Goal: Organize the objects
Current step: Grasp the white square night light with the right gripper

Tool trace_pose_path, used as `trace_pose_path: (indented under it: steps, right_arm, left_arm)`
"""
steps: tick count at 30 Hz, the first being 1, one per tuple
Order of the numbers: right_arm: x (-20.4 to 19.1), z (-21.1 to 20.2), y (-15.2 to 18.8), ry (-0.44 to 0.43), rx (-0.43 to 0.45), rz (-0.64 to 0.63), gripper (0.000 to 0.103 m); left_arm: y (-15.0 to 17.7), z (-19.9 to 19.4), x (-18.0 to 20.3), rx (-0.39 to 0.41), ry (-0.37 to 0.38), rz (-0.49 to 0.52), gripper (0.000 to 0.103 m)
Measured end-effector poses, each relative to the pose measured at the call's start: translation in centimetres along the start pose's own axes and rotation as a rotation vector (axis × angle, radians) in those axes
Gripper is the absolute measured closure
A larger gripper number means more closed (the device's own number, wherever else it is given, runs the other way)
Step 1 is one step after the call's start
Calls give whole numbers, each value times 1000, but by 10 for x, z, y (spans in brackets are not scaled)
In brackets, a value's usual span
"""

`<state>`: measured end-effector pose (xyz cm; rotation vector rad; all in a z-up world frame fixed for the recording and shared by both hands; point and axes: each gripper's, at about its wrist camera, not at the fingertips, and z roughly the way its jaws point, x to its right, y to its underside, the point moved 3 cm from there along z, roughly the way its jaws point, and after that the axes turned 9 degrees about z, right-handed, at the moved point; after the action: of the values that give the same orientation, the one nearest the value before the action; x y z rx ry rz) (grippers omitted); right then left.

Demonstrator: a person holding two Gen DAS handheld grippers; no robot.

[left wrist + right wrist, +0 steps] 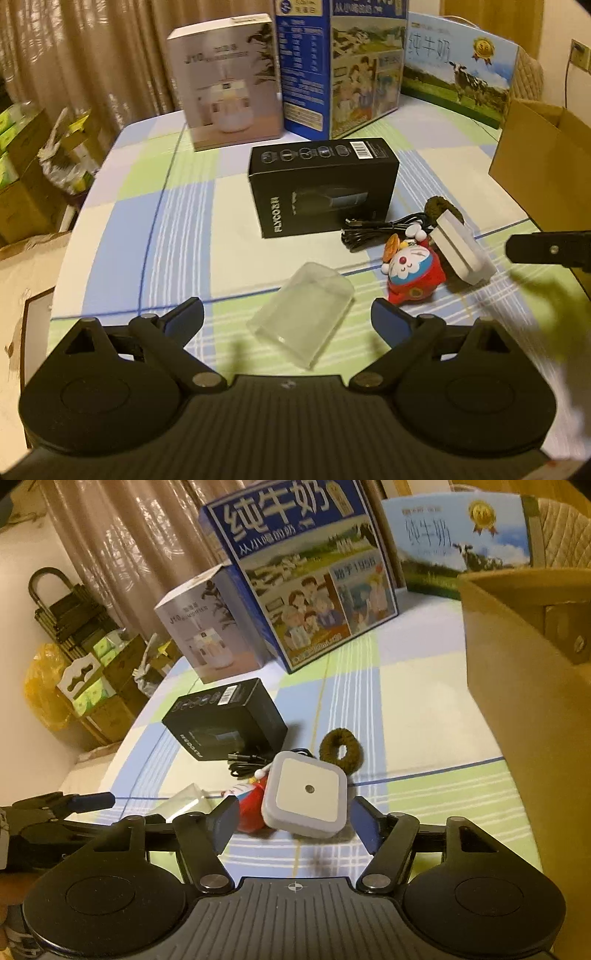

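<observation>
Clutter sits grouped on the checked worktop (177, 221) around one landmark, the black box (321, 188) lying flat near its middle. Just this side of the black box lies a clear plastic case (301, 319), its long axis running diagonally, one end toward the black box and the other toward the left gripper (288, 319). To the camera's right of the case, all close together, are a red toy figure (410, 275), a coiled black cable (373, 230), a brown hair tie (341, 751) and a square white night light (306, 794), which leans against the toy.

Left jaws stand wide apart and hold nothing; the clear case lies directly ahead between their lines, apart from both pads. Right gripper (295, 821) is likewise spread and empty, with the night light straight ahead between its fingers, no pad pressing on it.

Each hand is thus nearer its own item: left to the case, right to the night light. An open cardboard box (524, 701) stands well to the right of the black box, nearest the right hand, and looks the likely place to put things. For the case, the left jaws would probably need to close across its short width.
</observation>
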<state>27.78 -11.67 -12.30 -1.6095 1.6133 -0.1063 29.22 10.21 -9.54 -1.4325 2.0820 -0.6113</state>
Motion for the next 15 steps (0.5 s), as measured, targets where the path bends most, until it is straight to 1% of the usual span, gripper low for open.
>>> trace_pose_path:
  steps: [8,15]
  right_arm:
    - [8,32,-5,1,-50,39,37]
    - [15,49,-2,9,-86,57,37]
  left_arm:
    - [2,11,-2,-25,12,-7,8]
    - [3,23,-7,-36,43,-21,9]
